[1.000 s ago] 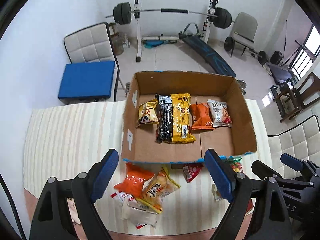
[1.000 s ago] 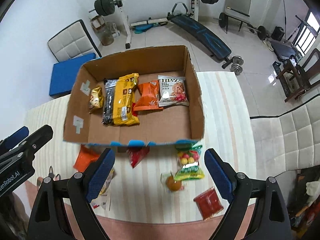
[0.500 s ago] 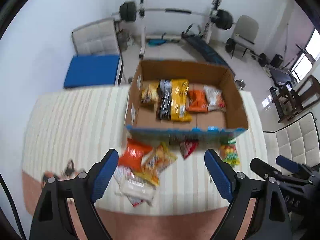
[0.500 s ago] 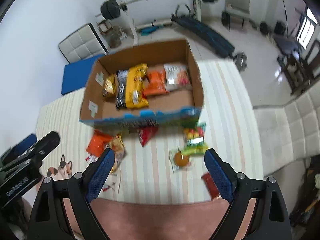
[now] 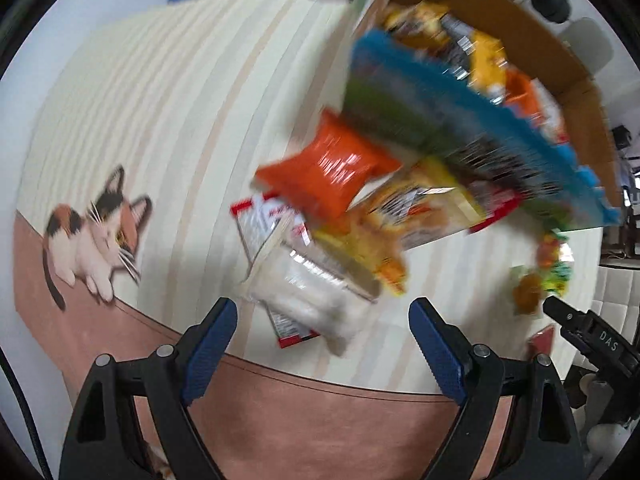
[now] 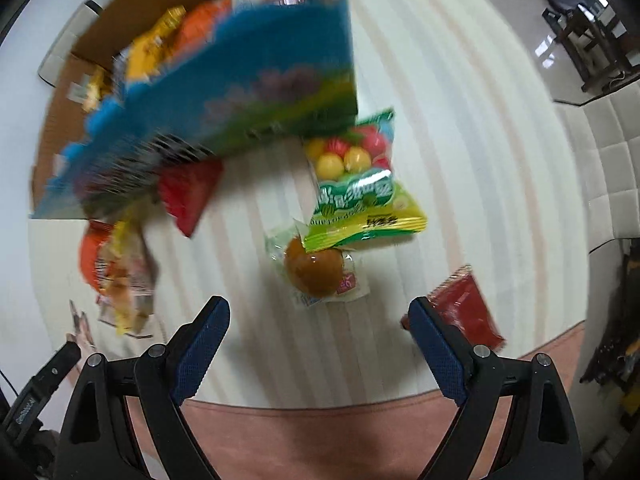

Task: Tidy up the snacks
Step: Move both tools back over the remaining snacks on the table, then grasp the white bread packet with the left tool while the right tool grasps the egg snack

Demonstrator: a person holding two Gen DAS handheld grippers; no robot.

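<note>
The cardboard box (image 5: pixel 496 4) (image 6: pixel 260 76) with a blue and green front holds several snack packs. Loose snacks lie on the striped tablecloth in front of it. In the left wrist view, my open, empty left gripper (image 5: pixel 323 344) hovers just above a white pack (image 5: pixel 308 292), near an orange bag (image 5: pixel 328 168) and a yellow bag (image 5: pixel 384 232). In the right wrist view, my open, empty right gripper (image 6: pixel 319 344) hovers just short of a round brown bun in clear wrap (image 6: pixel 316 270), a green candy bag (image 6: pixel 360 184) and a red packet (image 6: pixel 468 312).
A cat picture (image 5: pixel 96 232) is printed on the cloth at the left. The table's near edge has a brown border (image 5: pixel 304 408) (image 6: pixel 320 432). A small red bag (image 6: pixel 188 196) leans by the box front. A white padded chair (image 6: pixel 608 168) stands at the right.
Both grippers have dropped down low and close to the loose snacks in front of the box. The views are now motion-blurred and tilted. Both stay open.
</note>
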